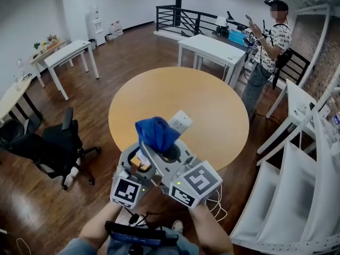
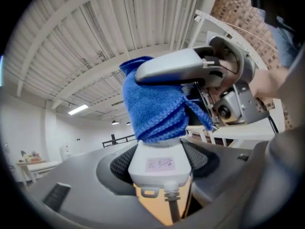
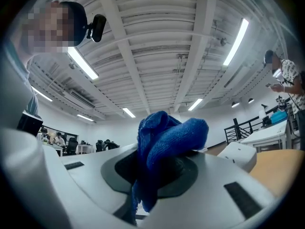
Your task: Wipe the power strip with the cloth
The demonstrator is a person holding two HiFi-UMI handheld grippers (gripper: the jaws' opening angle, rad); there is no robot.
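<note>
Both grippers are held up together over the round wooden table. My left gripper is shut on the cord end of the white power strip, which points away from me. In the left gripper view the power strip sits between the jaws with its cord hanging down. My right gripper is shut on the blue cloth, which lies bunched on the strip's top. The cloth fills the right gripper's jaws, and the strip's far end shows at the right.
A person stands beyond the table at the back right. A black office chair is at the left, white tables at the back, white shelving at the right. The strip's white cord hangs near my right forearm.
</note>
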